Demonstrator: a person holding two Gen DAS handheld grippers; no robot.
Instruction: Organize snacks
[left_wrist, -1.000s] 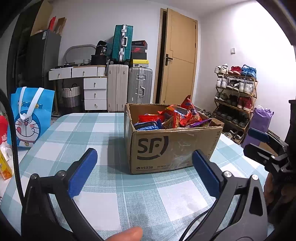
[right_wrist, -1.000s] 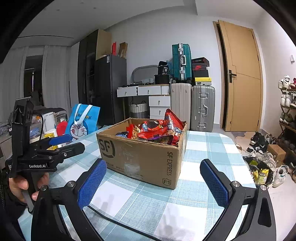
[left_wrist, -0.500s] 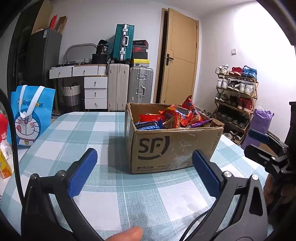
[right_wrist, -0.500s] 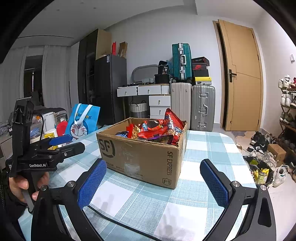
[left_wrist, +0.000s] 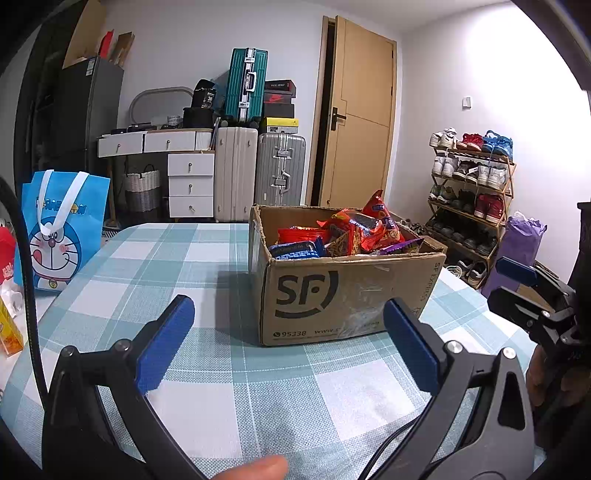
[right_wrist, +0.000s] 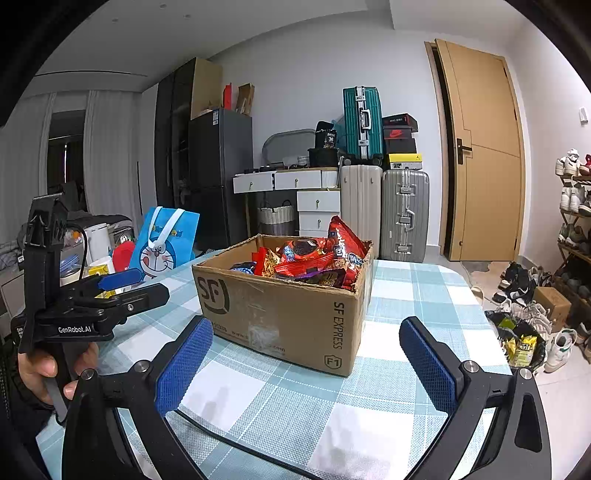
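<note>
My left claw (left_wrist: 288, 343) is spread wide and holds nothing; the box (left_wrist: 347, 291) sits at twelve o'clock just beyond its tips, a little toward one o'clock, on the checked table (left_wrist: 207, 258). My right claw (right_wrist: 306, 354) is also wide and empty, and from there the same box (right_wrist: 284, 306) stands at twelve o'clock, its near corner between the two pads, close but not touching. There is one box, open at the top and heaped with snacks (left_wrist: 354, 232): mostly red packets, at least one blue packet (left_wrist: 299, 249) at the near left, and something purple at the right edge; I cannot count them exactly, as they overlap. From the right wrist, the left claw (right_wrist: 136, 284) shows at nine o'clock, gripped by a hand (right_wrist: 40, 365). A black cable (right_wrist: 236, 439) lies across the cloth below my right pads. One blue cartoon bag (left_wrist: 62, 229) stands at ten o'clock from my left claw, at the table's far left edge, well apart from the box. Past the table stand three suitcases (left_wrist: 280, 170), a white drawer unit (left_wrist: 190, 182), a door (left_wrist: 362, 122) and a shoe rack (left_wrist: 472, 192) at two o'clock. Nothing lies on the table between either claw and the box.
</note>
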